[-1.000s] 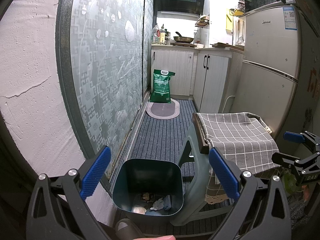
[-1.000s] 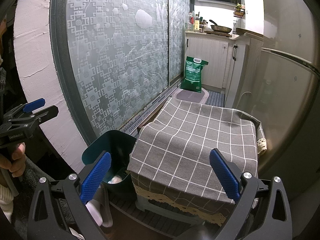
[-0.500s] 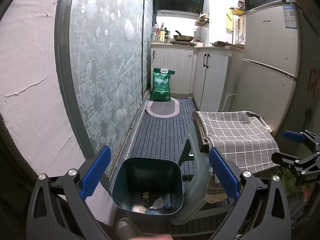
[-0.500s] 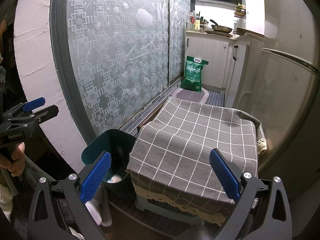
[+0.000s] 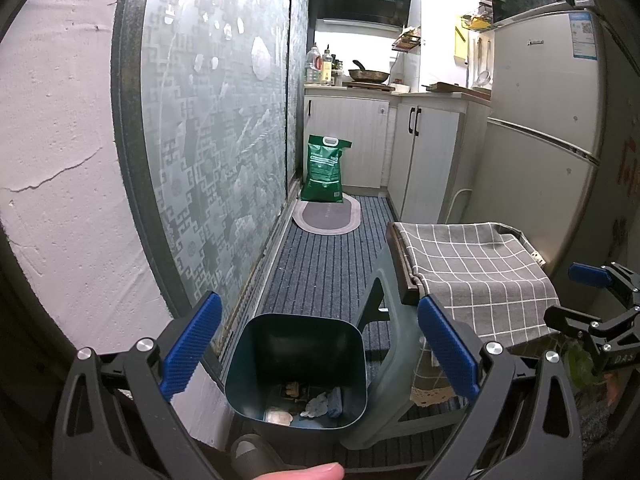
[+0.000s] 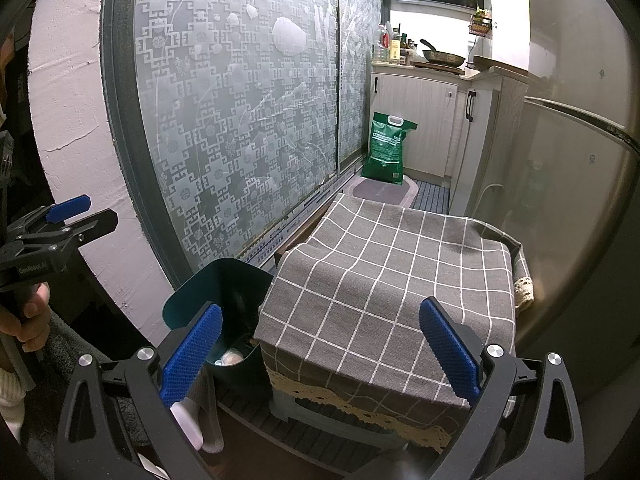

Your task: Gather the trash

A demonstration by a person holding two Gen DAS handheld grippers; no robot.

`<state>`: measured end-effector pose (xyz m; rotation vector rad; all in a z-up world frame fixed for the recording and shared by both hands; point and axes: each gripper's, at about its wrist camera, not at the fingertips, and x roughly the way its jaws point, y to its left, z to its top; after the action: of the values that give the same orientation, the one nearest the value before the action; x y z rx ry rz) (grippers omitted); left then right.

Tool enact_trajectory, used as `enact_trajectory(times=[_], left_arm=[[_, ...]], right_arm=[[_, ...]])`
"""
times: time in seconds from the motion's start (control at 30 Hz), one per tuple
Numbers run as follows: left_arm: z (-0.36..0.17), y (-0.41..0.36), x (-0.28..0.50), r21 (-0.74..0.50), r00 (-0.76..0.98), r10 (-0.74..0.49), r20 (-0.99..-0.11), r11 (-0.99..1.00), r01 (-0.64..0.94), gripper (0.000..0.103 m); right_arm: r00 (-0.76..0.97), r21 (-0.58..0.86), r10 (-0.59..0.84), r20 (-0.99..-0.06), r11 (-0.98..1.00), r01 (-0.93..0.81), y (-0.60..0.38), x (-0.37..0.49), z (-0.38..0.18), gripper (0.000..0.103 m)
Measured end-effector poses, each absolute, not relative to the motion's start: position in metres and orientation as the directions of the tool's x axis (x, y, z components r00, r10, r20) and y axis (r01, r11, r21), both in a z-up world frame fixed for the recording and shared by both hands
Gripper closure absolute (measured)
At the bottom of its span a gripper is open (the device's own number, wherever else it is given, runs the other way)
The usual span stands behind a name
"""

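Observation:
A dark green trash bin (image 5: 298, 364) stands on the floor beside a stool. Several bits of trash (image 5: 316, 402) lie at its bottom. My left gripper (image 5: 318, 344) is open and empty, held above the bin. The bin also shows in the right wrist view (image 6: 224, 292), left of the stool. My right gripper (image 6: 318, 344) is open and empty, above the stool's front edge. The right gripper shows at the right edge of the left wrist view (image 5: 596, 304), and the left gripper at the left edge of the right wrist view (image 6: 56, 224).
A stool with a grey checked cloth (image 6: 396, 272) stands right of the bin. A frosted glass door (image 5: 216, 152) runs along the left. A fridge (image 5: 548, 152) stands on the right. A green bag (image 5: 325, 170) and an oval mat (image 5: 327, 216) lie at the far end by the cabinets (image 5: 384, 148).
Both views are almost the same. The left gripper has shifted very slightly over the bin. The right gripper has not visibly moved.

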<state>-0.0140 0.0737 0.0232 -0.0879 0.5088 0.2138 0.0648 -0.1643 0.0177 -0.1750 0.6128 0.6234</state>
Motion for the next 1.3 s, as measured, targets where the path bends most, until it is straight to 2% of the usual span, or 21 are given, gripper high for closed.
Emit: enact_trajectory(times=[1.3], left_arm=[[0.0226, 0.0684, -0.0157, -0.027, 0.856, 0.173, -0.487, 0.977, -0.213, 0.003]], right_arm=[[0.643, 0.023, 0.492, -0.587, 0.804, -0.595, -0.1625, 0.0641, 0.0175, 0.003]])
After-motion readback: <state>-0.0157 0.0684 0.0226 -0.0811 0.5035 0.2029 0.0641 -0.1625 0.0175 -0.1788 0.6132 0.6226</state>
